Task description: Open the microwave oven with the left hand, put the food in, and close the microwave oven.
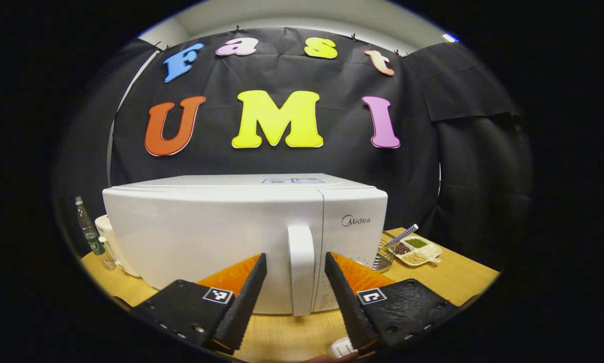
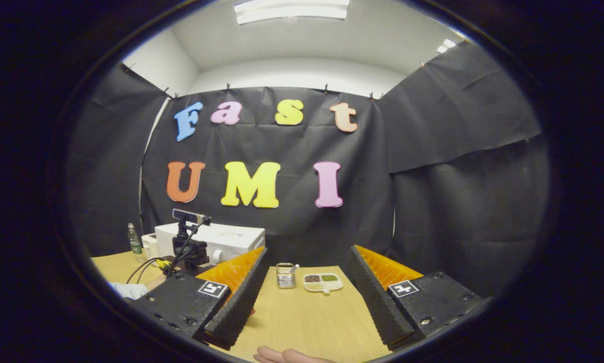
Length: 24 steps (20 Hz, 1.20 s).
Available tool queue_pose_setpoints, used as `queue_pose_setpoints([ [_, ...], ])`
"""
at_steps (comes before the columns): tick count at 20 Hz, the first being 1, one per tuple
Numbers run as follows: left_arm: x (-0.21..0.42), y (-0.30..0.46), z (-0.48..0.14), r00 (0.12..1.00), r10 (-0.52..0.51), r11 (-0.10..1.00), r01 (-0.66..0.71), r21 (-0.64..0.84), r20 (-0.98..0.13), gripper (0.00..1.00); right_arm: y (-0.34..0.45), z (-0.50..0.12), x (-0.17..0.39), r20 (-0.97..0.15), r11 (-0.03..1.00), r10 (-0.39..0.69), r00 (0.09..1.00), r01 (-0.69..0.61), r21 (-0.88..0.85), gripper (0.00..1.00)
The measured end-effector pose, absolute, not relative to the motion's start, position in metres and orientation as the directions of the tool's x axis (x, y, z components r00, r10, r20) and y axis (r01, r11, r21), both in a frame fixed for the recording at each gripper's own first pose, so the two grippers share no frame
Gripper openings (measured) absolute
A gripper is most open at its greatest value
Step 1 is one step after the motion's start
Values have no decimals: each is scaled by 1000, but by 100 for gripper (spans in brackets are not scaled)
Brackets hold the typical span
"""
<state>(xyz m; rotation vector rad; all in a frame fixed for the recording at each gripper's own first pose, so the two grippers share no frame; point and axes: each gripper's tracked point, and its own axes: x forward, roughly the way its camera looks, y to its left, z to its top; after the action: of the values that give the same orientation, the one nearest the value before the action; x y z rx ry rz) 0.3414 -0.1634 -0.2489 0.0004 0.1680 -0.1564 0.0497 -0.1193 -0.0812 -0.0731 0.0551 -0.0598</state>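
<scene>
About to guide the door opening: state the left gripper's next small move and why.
Probably ease the left gripper forward and shut it on the door handle. The microwave door looks closed, and the open fingers already flank the upright handle without clearly touching it.

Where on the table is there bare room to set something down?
Bare wood lies in front of the divided snack tray and wire holder, between the right gripper fingers. It is crowded beside the microwave: bottle left, tray right.
</scene>
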Motion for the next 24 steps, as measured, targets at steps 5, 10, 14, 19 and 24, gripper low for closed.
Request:
queue_pose_setpoints([
  [5,349,-167,-262,965,-160,986,167,19,-210,27,-121,-93,54,-91,997,-57,994,52,-58,92],
  [10,344,-165,-266,949,-187,982,173,-74,-255,17,-124,-94,49,-98,996,-68,993,62,-64,92],
  [14,343,-164,-268,953,-156,988,149,-44,-262,7,-130,-92,44,-97,995,-81,992,74,-72,92],
  [19,331,-162,-266,953,-161,987,153,-50,-258,7,-134,-96,40,-107,994,-86,991,79,-71,100],
  [24,293,-155,-264,944,-227,974,221,-53,-241,6,-125,-100,37,-123,996,-75,990,69,-48,100],
])
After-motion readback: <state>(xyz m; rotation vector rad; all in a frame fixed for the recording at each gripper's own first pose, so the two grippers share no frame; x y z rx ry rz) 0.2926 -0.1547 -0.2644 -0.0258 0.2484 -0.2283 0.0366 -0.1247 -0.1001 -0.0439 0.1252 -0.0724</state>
